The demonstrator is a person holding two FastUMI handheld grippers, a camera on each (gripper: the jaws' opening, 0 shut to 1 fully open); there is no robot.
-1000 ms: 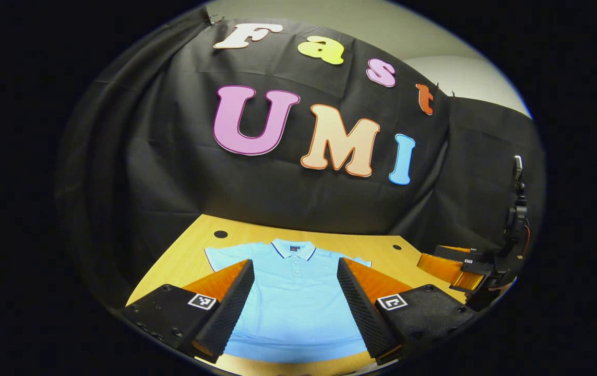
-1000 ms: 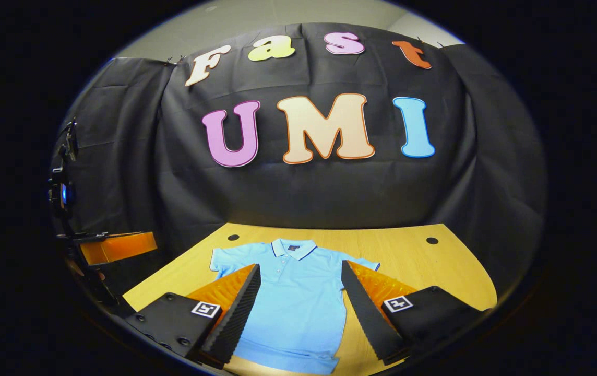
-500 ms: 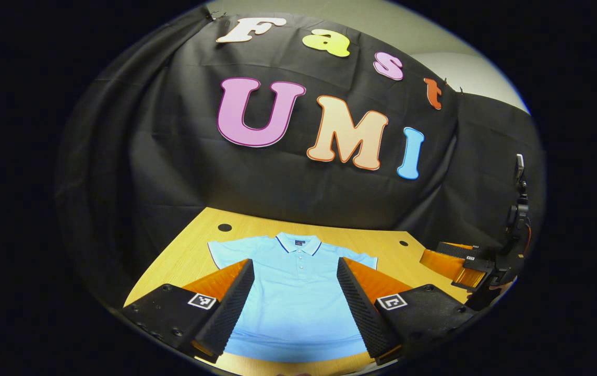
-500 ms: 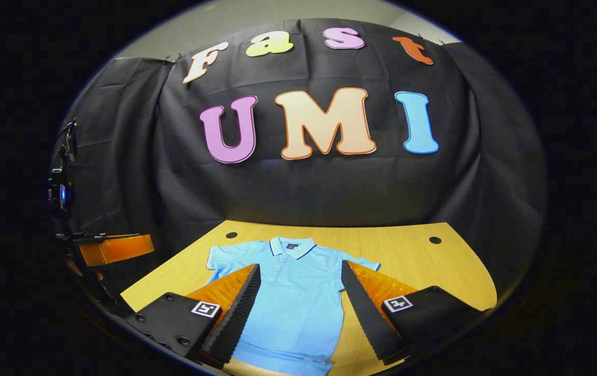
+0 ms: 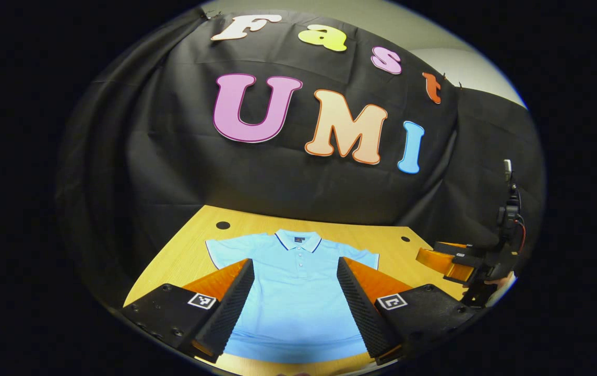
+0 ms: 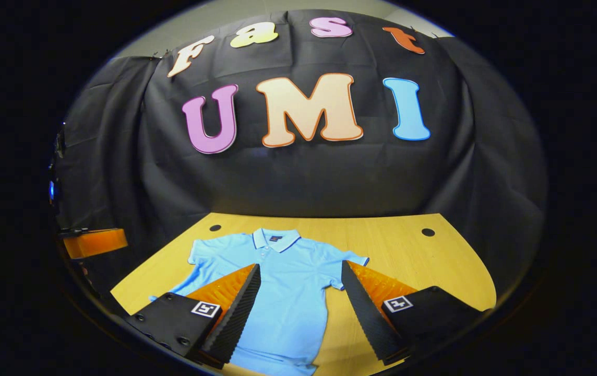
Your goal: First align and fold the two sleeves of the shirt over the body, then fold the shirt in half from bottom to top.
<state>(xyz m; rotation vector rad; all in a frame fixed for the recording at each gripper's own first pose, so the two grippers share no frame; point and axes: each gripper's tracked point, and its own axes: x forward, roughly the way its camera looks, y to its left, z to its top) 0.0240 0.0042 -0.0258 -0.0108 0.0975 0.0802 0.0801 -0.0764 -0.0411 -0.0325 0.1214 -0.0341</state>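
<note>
- Light blue short-sleeved polo shirt (image 5: 298,292) lies flat, unfolded, collar toward the black cloth wall, on the light wooden worktop (image 6: 408,256).
- Left tool (image 5: 296,308): fingers spread, above the shirt's body.
- Right tool (image 6: 301,313): fingers spread, above the shirt, gripping nothing.

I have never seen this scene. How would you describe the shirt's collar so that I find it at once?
Start from the wooden table before the black cloth wall. A light blue polo shirt lies flat on it, sleeves spread. The collar is at the shirt's far end, nearest the wall, marked by a thin dark line along its edge.
</note>
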